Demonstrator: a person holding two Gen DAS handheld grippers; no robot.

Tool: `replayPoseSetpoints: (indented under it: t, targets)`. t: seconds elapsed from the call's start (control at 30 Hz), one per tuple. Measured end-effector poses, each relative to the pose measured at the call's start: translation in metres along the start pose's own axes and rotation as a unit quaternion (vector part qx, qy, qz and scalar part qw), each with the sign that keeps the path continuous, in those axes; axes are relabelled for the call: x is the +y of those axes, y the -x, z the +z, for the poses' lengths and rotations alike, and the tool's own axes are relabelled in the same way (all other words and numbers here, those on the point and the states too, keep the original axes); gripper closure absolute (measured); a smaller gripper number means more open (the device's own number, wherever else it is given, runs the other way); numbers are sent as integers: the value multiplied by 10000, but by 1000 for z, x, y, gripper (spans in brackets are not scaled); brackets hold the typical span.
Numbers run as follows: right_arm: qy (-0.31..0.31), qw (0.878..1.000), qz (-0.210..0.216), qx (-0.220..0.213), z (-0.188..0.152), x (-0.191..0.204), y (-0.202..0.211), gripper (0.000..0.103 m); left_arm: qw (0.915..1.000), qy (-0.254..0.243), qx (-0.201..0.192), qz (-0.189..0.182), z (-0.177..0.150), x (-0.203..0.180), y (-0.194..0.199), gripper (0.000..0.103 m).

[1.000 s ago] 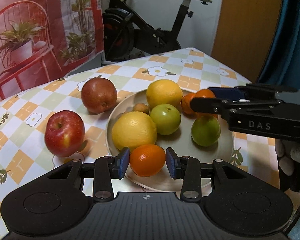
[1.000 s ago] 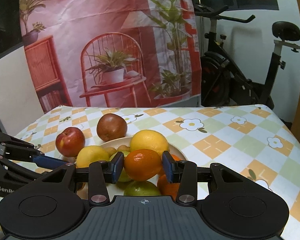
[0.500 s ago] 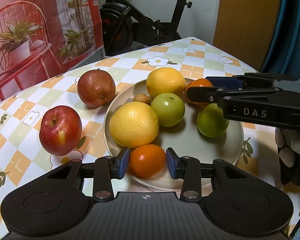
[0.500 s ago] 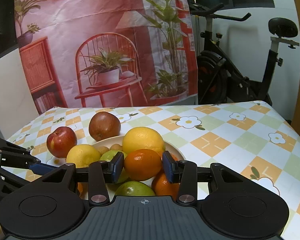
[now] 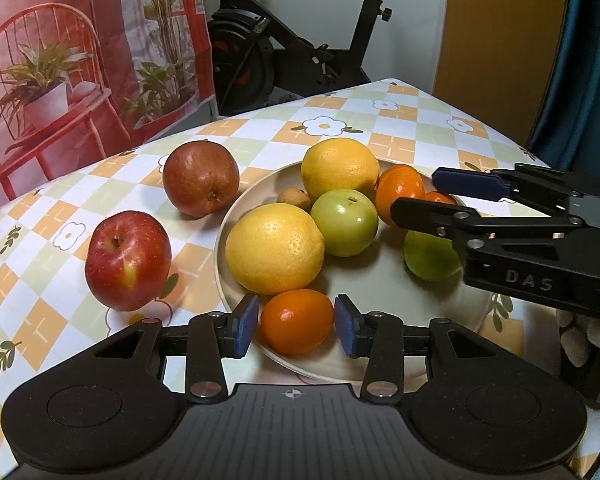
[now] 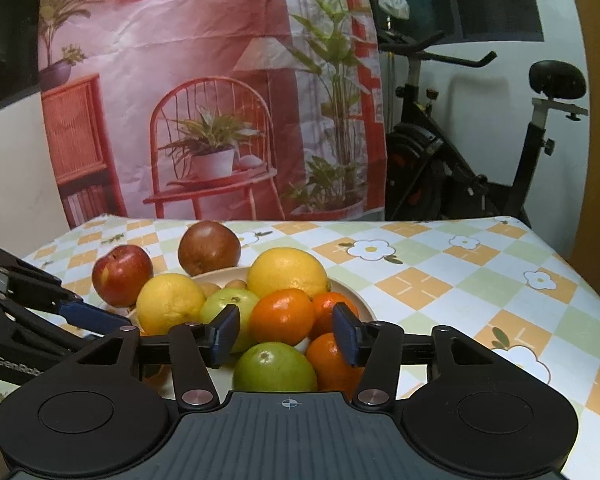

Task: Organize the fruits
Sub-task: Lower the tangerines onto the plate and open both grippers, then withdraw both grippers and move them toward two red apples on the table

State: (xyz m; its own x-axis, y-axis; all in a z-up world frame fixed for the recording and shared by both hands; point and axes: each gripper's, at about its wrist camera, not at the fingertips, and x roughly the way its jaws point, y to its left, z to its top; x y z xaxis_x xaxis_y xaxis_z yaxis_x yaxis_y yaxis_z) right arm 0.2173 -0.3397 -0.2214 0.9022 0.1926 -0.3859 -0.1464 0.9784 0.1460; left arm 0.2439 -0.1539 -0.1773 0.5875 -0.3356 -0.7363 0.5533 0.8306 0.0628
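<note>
Both my left tongs [image 5: 296,325] and right tongs [image 6: 286,336] have just been opening, pads clear, each around an orange [image 5: 296,321] [image 6: 282,322] resting on the plate [image 5: 383,280] at frame centre, apparently releasing fruit there for grouping.

A cream plate [image 5: 383,280] holds two yellow citrus fruits [image 5: 274,249], two green apples [image 5: 344,222], several oranges [image 5: 297,321] and a small brown fruit [image 5: 294,199]. At its nine and eleven o'clock, two red apples [image 5: 128,260] sit on the tablecloth.
</note>
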Motion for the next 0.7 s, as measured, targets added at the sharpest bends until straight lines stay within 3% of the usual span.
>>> replayPoseSetpoints:
  t: [0.27, 0.43, 0.7]
  targets:
    - [-223, 9991, -216, -288, -8, -4, 16, 48, 9999, 2, -105, 74, -3, -3, 7, 56]
    - [-439, 9981, -219, -382, -9, -13, 18, 33, 9996, 120, -180, 172, -7, -2, 13, 52]
    - [-441, 9982, -254, -324, -10, -11, 17, 29, 9978, 451, -455, 184, -19, 0, 27, 52]
